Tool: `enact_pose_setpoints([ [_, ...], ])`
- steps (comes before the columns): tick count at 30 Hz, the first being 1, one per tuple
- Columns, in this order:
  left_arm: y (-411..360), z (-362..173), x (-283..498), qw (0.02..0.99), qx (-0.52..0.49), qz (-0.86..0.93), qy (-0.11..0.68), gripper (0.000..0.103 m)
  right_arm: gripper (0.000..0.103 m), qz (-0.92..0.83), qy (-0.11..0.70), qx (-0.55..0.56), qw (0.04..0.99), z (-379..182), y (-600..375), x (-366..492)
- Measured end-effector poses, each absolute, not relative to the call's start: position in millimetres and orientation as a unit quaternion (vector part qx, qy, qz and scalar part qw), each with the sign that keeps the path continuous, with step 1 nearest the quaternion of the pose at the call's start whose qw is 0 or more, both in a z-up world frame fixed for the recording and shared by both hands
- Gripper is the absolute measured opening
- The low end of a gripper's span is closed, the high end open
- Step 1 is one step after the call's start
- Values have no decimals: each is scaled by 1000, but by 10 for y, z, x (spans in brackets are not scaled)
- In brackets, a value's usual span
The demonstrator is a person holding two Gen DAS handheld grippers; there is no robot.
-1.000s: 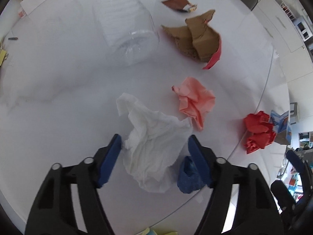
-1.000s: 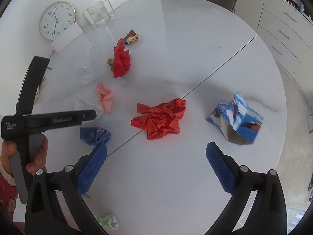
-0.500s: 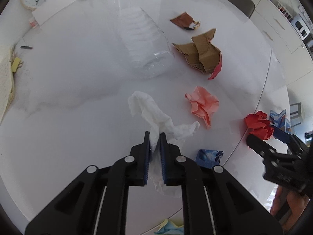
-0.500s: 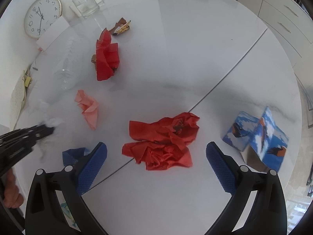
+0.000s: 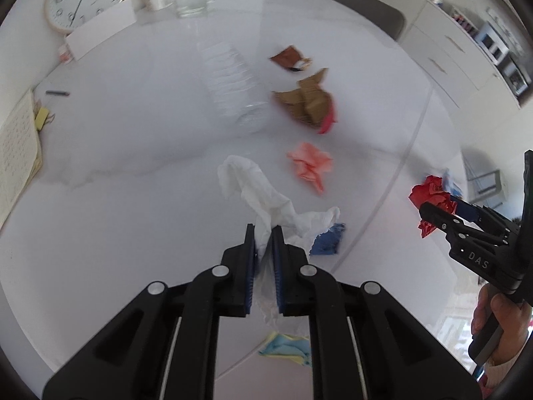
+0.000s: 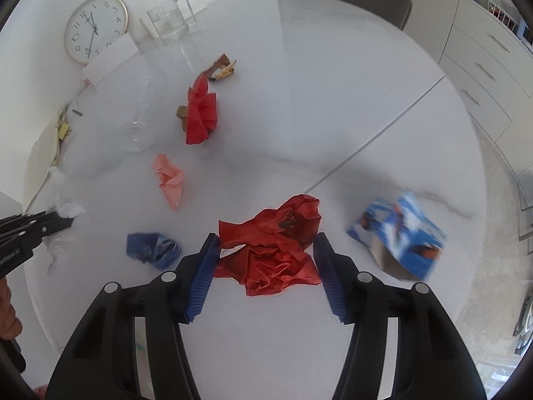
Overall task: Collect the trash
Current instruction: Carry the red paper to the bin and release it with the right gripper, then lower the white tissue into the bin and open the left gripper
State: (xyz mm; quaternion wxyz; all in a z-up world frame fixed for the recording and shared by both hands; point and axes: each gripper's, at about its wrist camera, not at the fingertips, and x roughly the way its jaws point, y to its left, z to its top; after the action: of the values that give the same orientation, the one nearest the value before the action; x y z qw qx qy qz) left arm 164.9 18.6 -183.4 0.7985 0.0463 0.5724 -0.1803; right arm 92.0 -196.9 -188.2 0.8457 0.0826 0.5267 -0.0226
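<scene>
The left hand-held gripper (image 5: 263, 233) is clamped on the white tissue (image 5: 263, 193). The right hand-held gripper (image 6: 266, 246), half open, brackets the red crumpled paper (image 6: 276, 246) on the table (image 6: 333, 100). Squeeze evenly through its bulk, avoiding the blue carton (image 6: 399, 233) at 3 o'clock.

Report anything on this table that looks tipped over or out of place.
A clear plastic bottle lies on its side mid-table, not upright. A wall clock leans at the table's far edge rather than hanging. Crumpled papers and a crushed blue carton lie scattered around.
</scene>
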Motion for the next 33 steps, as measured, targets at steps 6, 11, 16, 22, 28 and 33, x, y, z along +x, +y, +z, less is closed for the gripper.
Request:
enact_pose_setpoints([
  [6, -240, -1601, 1159, 788, 67, -265, 552, 10, 59, -88, 506, 107, 851, -1623, -2339, -14],
  [11, -719, -1518, 631, 756, 95, -356, 542, 10, 60, -174, 497, 142, 838, -1643, -2730, -914],
  [16, -1145, -1474, 207, 731, 125, -408, 532, 10, 61, -229, 499, 187, 815, -1888, -3135, -1520],
  [22, -1574, -1488, -192, 721, 172, -428, 517, 10, 61, -235, 515, 208, 798, -2380, -3517, -1739],
  [28, -2008, -1534, -522, 714, 178, -425, 527, 10, 94, -203, 551, 190, 787, -2789, -3780, -1757],
  [33, -2331, -1592, -743, 717, 185, -412, 531, 10, 101, -177, 533, 182, 807, -2588, -3888, -1939],
])
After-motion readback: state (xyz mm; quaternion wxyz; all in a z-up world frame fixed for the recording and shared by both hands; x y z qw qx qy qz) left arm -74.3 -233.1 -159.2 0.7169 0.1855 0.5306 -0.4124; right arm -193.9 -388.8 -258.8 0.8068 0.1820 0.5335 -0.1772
